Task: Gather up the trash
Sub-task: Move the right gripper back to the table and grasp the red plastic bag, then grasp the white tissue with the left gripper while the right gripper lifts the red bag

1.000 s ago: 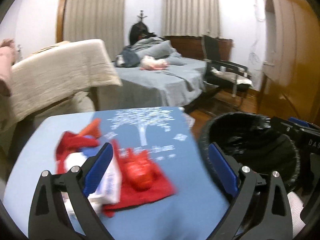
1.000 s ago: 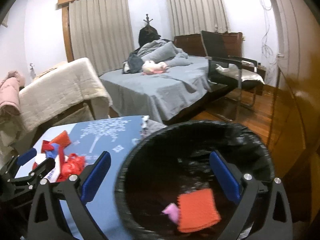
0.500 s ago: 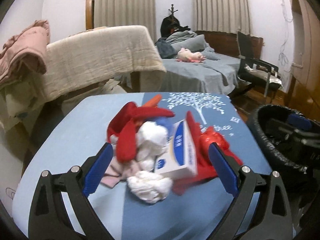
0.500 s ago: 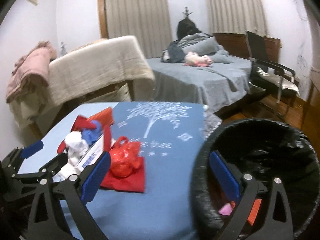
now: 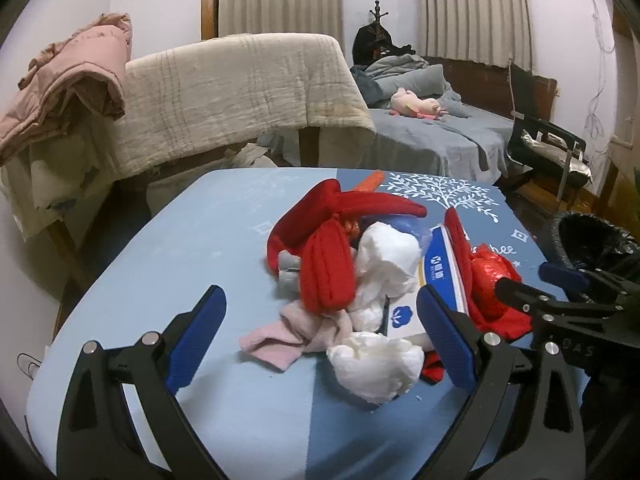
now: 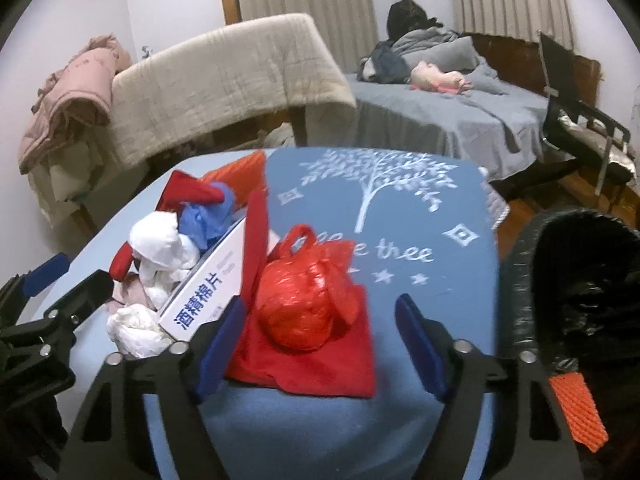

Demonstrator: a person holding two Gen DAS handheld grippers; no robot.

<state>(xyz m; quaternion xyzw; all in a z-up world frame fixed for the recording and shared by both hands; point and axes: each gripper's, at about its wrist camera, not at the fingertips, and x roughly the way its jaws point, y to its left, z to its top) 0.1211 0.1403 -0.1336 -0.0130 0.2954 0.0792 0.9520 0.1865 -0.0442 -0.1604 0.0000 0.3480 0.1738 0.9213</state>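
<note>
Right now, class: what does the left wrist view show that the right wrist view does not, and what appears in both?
Only the left wrist view shows the pink cloth lying flat at the near edge of the pile. Only the right wrist view shows the blue plastic clearly, the printing along the box's side, and an orange ribbed piece by the bin. Both show the white box, red bag, white wads and black bin.

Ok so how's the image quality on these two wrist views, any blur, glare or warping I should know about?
Left wrist view: mostly sharp; the white tissue wad and red cloth are crisp, with dark fisheye corners and curved curtains. Right wrist view: softer, with slight motion blur on the red plastic bag and the black bin; its foil gives small glints. Room light is dim and even, with no harsh shadows.
</note>
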